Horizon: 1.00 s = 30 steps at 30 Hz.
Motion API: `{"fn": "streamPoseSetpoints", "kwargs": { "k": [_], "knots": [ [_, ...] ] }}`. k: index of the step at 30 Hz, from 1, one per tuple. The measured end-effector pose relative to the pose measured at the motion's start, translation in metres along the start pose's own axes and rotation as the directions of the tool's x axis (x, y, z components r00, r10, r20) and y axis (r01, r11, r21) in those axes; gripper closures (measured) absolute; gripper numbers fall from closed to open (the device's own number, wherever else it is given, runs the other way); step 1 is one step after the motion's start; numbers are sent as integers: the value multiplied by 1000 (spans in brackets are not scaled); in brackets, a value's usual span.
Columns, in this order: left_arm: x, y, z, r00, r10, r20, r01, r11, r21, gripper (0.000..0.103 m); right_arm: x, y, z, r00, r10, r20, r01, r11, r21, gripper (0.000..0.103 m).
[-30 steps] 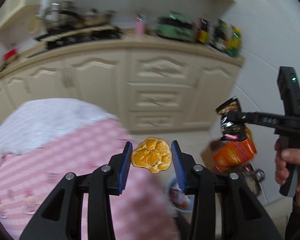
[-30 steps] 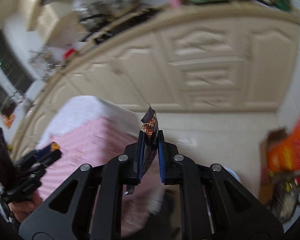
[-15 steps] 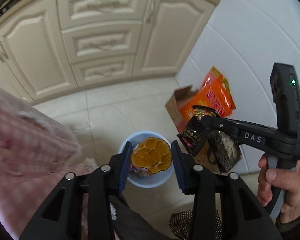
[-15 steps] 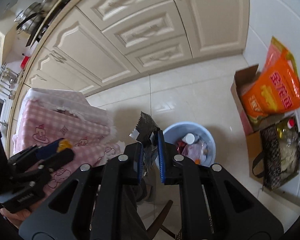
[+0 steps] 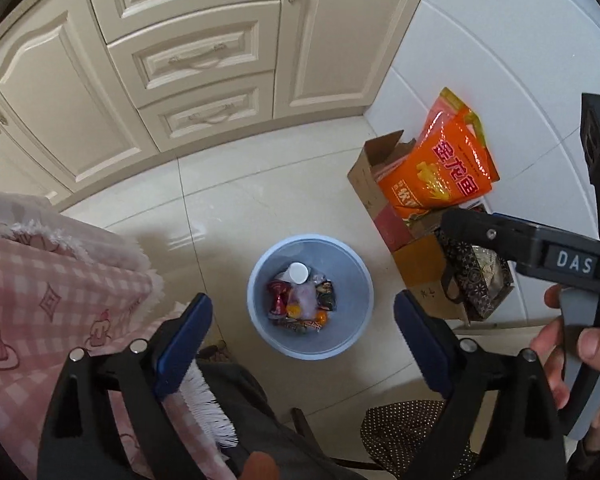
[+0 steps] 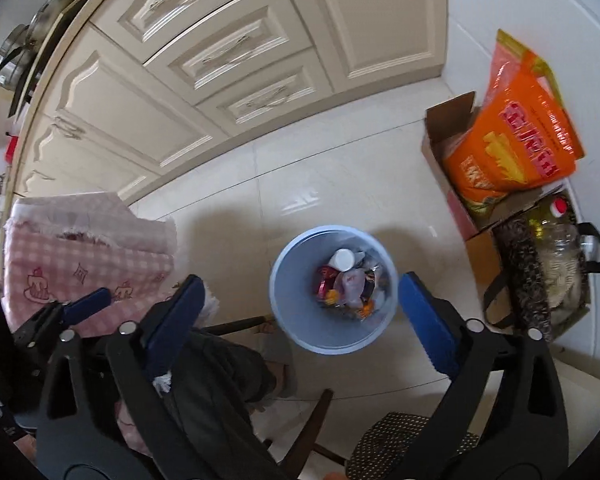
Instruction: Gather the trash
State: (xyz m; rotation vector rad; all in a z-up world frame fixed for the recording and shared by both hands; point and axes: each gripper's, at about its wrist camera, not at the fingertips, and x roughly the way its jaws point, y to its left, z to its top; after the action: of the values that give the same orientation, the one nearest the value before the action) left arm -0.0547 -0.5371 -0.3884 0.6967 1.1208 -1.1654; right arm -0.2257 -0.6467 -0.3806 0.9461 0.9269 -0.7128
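Both the left hand-held gripper and the right hand-held gripper have just spread their jaws wide and hold nothing, poised above the round pale-blue plastic bin. Wrappers and orange peel lie inside it on the bare tiled floor, between the pink checked tablecloth's edge and cardboard boxes.

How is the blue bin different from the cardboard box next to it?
The blue bin is round and smooth plastic; the cardboard box is brown and square-cornered with flaps up. The bin stands alone on the floor tiles, while the box sits against the white wall. The bin holds small wrappers and scraps; the box holds a big orange bag. Both are open on top.
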Motion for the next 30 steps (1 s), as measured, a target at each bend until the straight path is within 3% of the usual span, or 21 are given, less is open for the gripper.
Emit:
{"fn": "streamPoseSetpoints", "kwargs": {
  "k": [9, 17, 25, 30],
  "knots": [
    [-46, 3, 0, 995, 22, 93, -22, 1000, 3, 13, -23, 16, 4, 999, 7, 49, -6, 1000, -9, 6],
    [-104, 8, -6, 977, 25, 211, -25, 1000, -2, 13, -56, 49, 8, 993, 29, 117, -23, 998, -50, 6],
    [-189, 40, -30, 923, 99, 372, -71, 994, -87, 13, -106, 131, 8, 970, 136, 202, -97, 977, -191, 6],
    [-245, 77, -59, 863, 221, 455, -152, 971, -184, 11, -134, 210, -6, 944, 251, 216, -171, 927, -333, 6]
  ]
}}
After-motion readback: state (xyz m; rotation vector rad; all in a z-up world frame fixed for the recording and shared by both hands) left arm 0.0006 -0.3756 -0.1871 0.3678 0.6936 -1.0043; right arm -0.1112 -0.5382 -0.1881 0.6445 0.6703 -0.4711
